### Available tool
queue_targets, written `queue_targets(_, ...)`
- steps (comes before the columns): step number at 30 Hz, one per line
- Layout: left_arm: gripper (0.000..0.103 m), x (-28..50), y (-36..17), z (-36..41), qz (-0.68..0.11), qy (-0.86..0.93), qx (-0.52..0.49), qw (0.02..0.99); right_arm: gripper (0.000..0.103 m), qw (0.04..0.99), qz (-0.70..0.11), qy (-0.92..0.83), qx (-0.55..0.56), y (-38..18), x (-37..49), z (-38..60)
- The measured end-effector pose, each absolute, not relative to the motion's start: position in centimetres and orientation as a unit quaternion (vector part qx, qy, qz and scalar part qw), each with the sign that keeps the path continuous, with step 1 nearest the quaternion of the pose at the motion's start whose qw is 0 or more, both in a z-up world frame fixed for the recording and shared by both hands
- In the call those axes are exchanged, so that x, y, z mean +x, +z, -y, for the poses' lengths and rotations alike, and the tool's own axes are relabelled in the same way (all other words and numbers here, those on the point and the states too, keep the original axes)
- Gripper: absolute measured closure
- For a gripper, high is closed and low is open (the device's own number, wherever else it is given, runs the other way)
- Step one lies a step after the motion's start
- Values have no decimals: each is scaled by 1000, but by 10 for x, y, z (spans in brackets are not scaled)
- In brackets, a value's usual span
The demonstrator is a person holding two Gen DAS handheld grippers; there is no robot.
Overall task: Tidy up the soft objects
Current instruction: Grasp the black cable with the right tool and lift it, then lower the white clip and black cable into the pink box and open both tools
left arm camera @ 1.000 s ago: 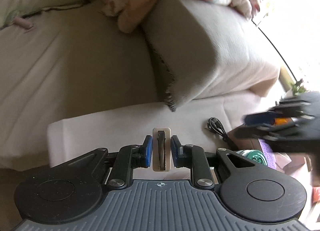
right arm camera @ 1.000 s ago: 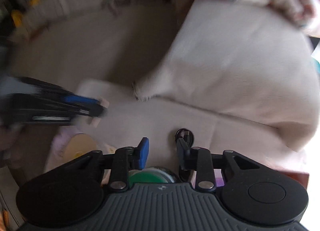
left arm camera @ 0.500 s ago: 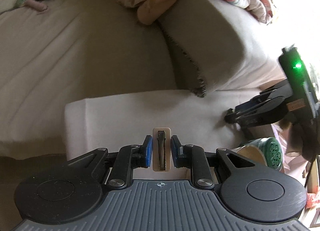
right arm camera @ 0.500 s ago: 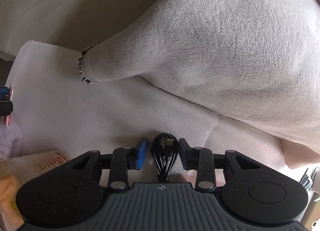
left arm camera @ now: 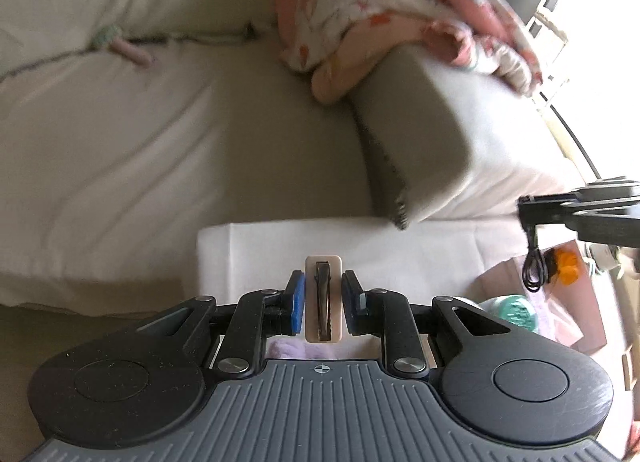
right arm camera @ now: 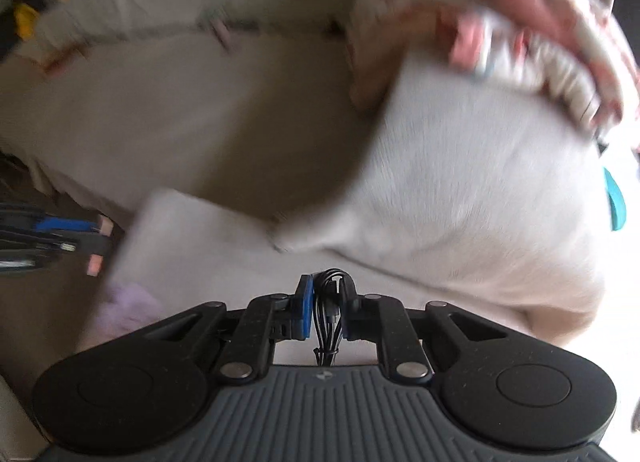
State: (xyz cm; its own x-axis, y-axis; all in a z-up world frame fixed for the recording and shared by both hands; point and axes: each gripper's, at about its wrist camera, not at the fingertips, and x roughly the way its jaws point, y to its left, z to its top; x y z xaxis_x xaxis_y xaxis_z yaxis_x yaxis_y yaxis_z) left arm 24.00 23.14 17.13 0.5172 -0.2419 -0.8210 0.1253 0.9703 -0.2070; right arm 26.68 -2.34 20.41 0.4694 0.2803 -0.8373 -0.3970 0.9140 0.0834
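Observation:
My left gripper [left arm camera: 323, 298] is shut on a small beige case with a dark clip inside [left arm camera: 323, 300], held above a white folded cloth [left arm camera: 280, 246] on the sofa. My right gripper [right arm camera: 328, 302] is shut on a coiled black cable [right arm camera: 329, 310]; in the left wrist view it shows at the right edge [left arm camera: 530, 222] with the cable [left arm camera: 533, 266] hanging from it. A grey cushion [left arm camera: 420, 134] lies on the sofa, with a pink floral blanket [left arm camera: 380, 2] piled on its far end. The right wrist view is blurred.
The beige sofa seat [left arm camera: 160, 150] spreads to the left. A small pink and green object [left arm camera: 120, 44] lies at its back seam. A green lidded container [left arm camera: 516, 310], an orange item [left arm camera: 564, 266] and bags stand lower right. A lilac cloth [right arm camera: 124, 310] lies below the white cloth.
My right gripper has closed on the black cable and lifted it off the white cloth. Both grippers have drawn back and up from the sofa. The left still holds the beige case.

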Motion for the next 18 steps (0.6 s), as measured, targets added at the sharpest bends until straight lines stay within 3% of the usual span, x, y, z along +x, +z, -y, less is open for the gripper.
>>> queue_targets(10,80,192,252,-160,-437,-123,-13,891,90,907,-348,232,-47,303,159,80)
queue_targets(18,80,179,262,-48,-448,-220,1,866,90,927,-320,194,-31,295,111,171)
